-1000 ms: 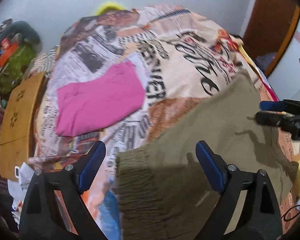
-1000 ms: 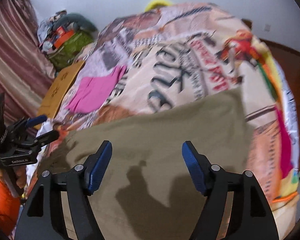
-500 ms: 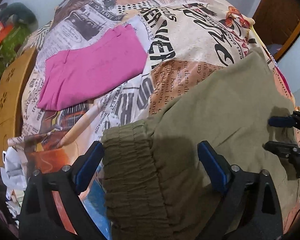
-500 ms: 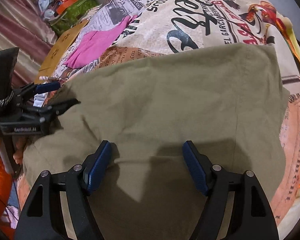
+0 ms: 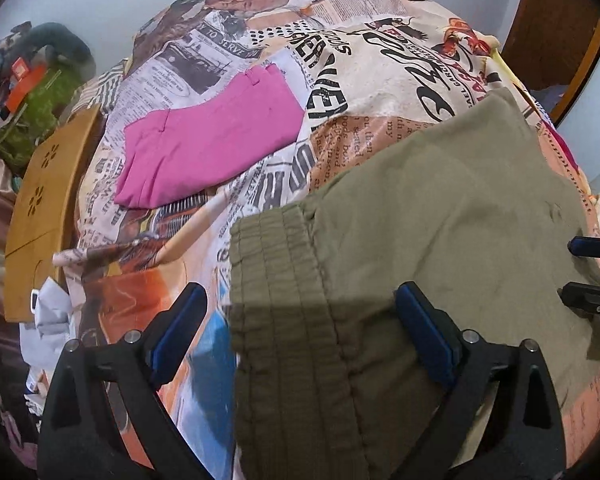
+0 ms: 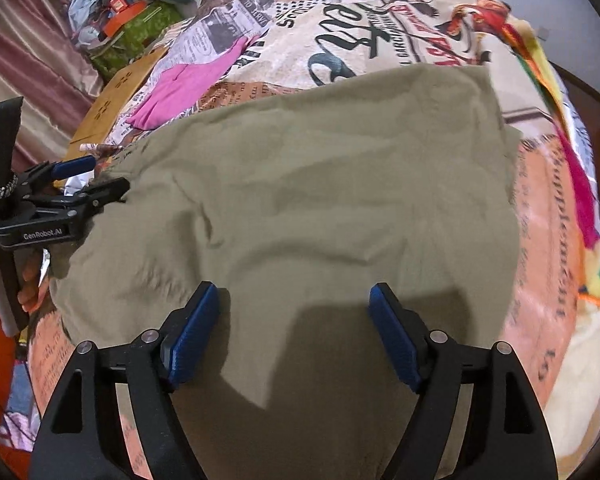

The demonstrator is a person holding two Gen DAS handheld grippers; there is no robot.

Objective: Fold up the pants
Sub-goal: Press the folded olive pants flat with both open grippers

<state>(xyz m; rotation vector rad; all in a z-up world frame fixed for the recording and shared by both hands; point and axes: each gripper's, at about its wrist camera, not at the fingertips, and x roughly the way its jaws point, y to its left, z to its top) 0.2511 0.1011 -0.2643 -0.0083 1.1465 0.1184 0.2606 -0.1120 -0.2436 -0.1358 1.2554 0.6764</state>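
Observation:
Olive-green pants (image 5: 440,220) lie spread flat on the bed, their ribbed elastic waistband (image 5: 276,280) at the left end. My left gripper (image 5: 300,296) hovers open over that waistband, its pads apart on either side and not pressing the cloth. My right gripper (image 6: 295,290) hangs over the middle of the pants (image 6: 340,180); its jaws are opening and nothing is pinched between them. Each gripper also shows in the other's view: the left gripper (image 6: 106,176) at the pants' left edge, the right gripper (image 5: 568,268) at the right edge.
A folded pink garment (image 5: 208,140) lies further back on the newspaper-print bed cover (image 5: 380,60). A wooden board (image 5: 44,208) and a pile of clutter (image 5: 32,80) stand left of the bed. A hand (image 6: 28,280) with an orange sleeve holds the left gripper.
Both grippers have come down and forward, closer to the olive pants. The right gripper's jaws stand a little wider than before. The pants have not moved.

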